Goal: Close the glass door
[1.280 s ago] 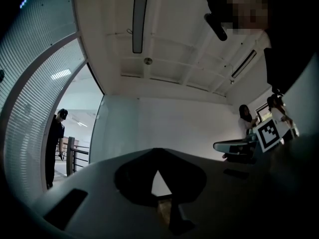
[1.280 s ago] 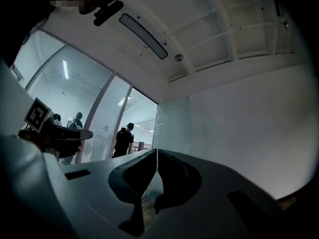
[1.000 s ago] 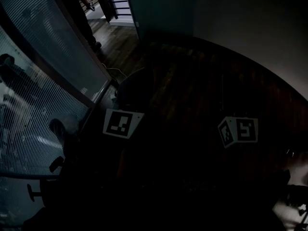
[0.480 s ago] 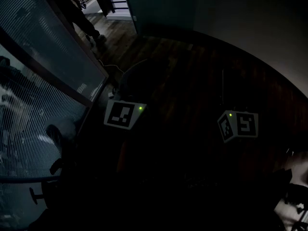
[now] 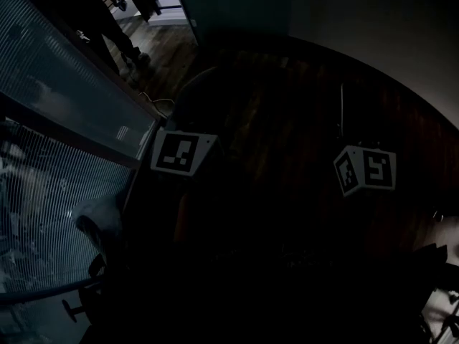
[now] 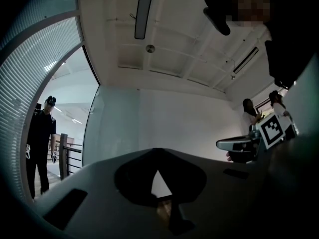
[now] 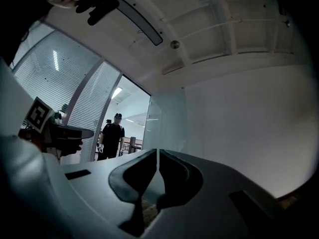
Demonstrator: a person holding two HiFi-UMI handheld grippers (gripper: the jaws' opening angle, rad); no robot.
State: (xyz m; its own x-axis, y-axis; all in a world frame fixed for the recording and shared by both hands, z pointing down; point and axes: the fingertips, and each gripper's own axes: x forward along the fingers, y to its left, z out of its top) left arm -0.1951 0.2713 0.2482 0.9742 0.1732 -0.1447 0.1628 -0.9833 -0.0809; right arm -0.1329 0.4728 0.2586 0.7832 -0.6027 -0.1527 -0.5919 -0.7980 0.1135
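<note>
dim room: the glass door [image 7: 167, 118] stands open ahead. approach step; left gripper [image 6: 158, 156] and right gripper [image 7: 158, 154], both closed and empty, likely must next reach its edge.

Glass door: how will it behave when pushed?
The door is a tall glass pane, so it is probably stiff and heavy and slow to start swinging. Its surface looks smooth and glossy, so contact may slide; a square-on push seems safer.

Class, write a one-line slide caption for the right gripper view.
Right gripper, jaws shut and empty, faces the glass door; a person in dark clothes stands beyond.
</note>
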